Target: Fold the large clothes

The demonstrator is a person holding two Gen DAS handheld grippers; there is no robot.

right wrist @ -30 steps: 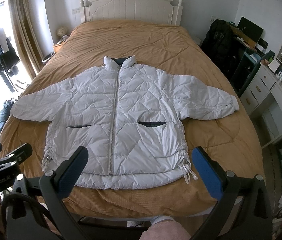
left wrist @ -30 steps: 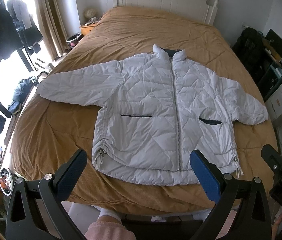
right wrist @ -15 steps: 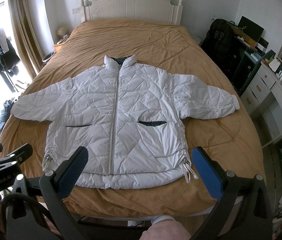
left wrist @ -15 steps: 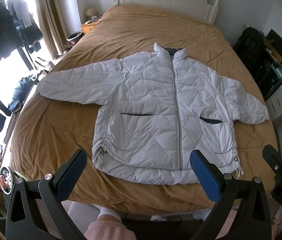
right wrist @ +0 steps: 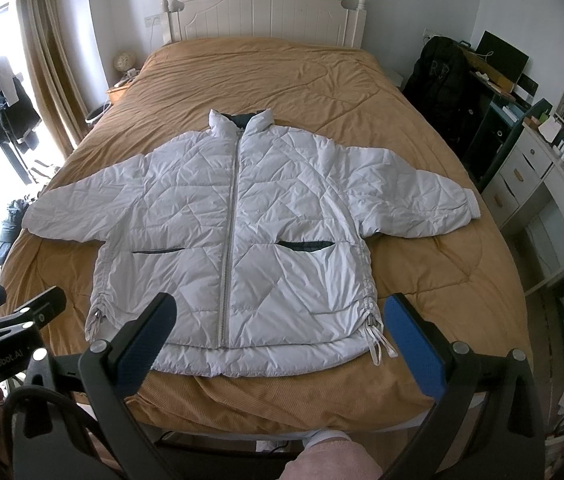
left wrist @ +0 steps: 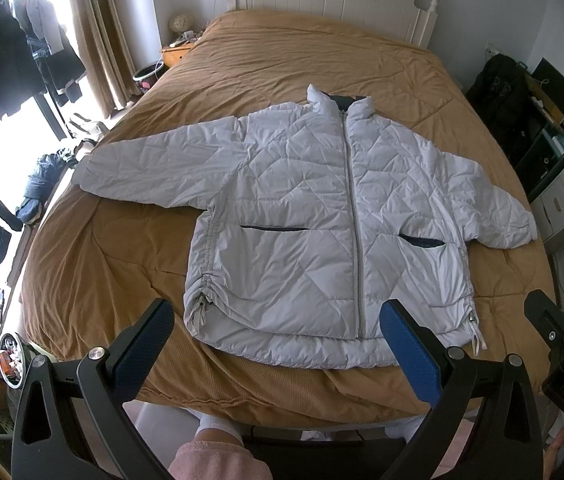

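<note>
I see the jacket (right wrist: 238,236) lying flat and zipped on the bed (right wrist: 422,140), face up. Its hem is near the foot edge, its collar points toward the headboard (right wrist: 262,8), and both sleeves are spread out toward the side edges. My left gripper (left wrist: 274,348) hangs above the foot edge, its jaws spread wide and grasping nothing. My right gripper (right wrist: 278,340) hangs over the hem, also released and empty. Neither gripper touches the jacket. A person's sock (left wrist: 218,426) shows below the bed's foot edge.
</note>
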